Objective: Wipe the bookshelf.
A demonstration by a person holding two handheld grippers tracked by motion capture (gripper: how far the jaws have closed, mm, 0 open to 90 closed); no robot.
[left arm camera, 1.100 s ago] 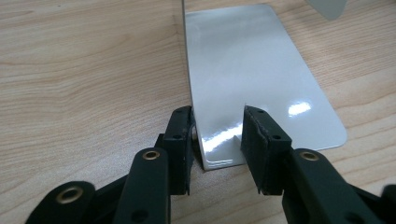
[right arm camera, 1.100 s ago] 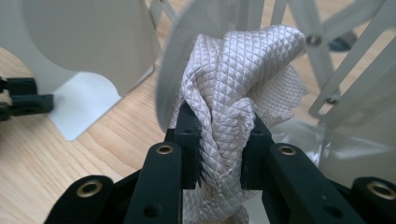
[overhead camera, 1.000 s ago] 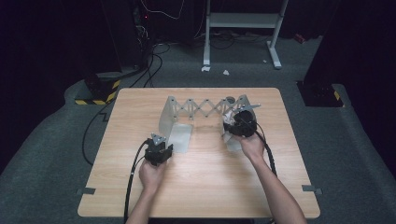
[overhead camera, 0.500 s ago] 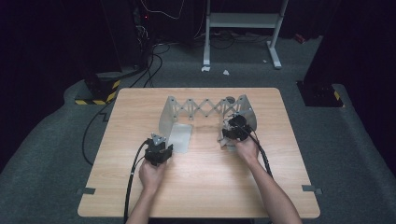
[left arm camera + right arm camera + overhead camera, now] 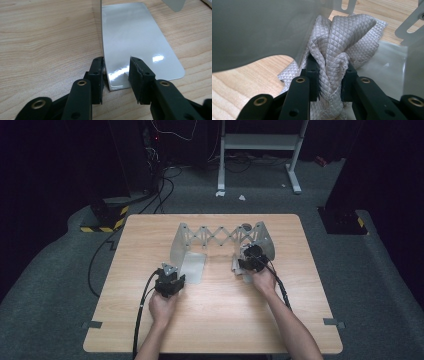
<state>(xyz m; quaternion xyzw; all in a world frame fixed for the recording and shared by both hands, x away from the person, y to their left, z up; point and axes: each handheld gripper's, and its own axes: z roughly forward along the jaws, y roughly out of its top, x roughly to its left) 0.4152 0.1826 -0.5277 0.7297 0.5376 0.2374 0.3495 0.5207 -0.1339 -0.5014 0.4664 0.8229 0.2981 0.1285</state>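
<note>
A grey metal extendable rack (image 5: 220,237) with a scissor lattice stands across the far middle of the wooden table (image 5: 210,320). My left gripper (image 5: 172,279) (image 5: 116,72) is open at the near corner of the rack's left end plate (image 5: 135,37). One jaw lies against the outside of the upright wall and the other hovers over the flat base. My right gripper (image 5: 248,261) (image 5: 330,75) is shut on a bunched white quilted cloth (image 5: 342,32) (image 5: 236,265). It holds the cloth low by the rack's right end plate (image 5: 263,242), over that plate's base.
Black cables (image 5: 142,305) trail from both grippers toward the near table edge. A small round object (image 5: 245,226) lies behind the rack. On the floor beyond the table stand a white frame (image 5: 260,142) and a black-and-yellow striped block (image 5: 105,222).
My right gripper has come down and slightly nearer with the cloth, settling by the right end plate. The left gripper has stayed in place.
</note>
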